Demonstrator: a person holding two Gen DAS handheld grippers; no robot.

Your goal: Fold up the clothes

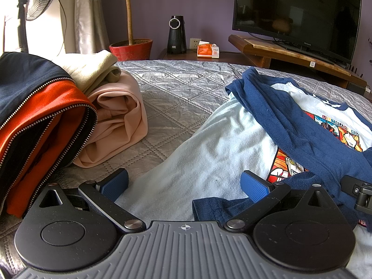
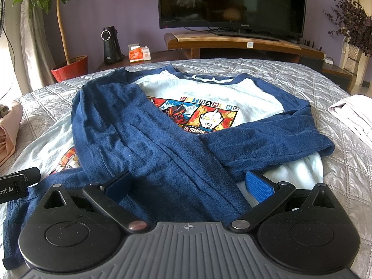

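Two grippers hang low over the near hem of a pale-blue fleece sweatshirt with navy raglan sleeves and a cartoon hero print (image 2: 209, 88), which lies face up on the grey quilted bedspread (image 2: 313, 74). The left gripper (image 1: 184, 186) has its fingers spread wide with nothing between them, just above the pale body cloth at the shirt's near left side; the right gripper (image 2: 189, 183) is just as wide and just as empty, poised over the spot where the two navy sleeves (image 2: 139, 127) cross on the chest.

The shirt looks soft, light and limp, a napped knit that should bunch rather than slide, so it ought to pinch easily but sag and drag if lifted by one point. I would take it at the ribbed navy hem band (image 1: 214, 205), one gripper toward each bottom corner, catching both layers, and carry the hem up toward the collar; the loose crossed sleeves may shift as the cloth rises.

Farther left lie a rolled pink garment (image 1: 116, 121) and an orange-lined navy zip jacket (image 1: 39, 116). Beyond the bed stand a red plant pot (image 1: 131, 48) and a dark television (image 2: 232, 0).
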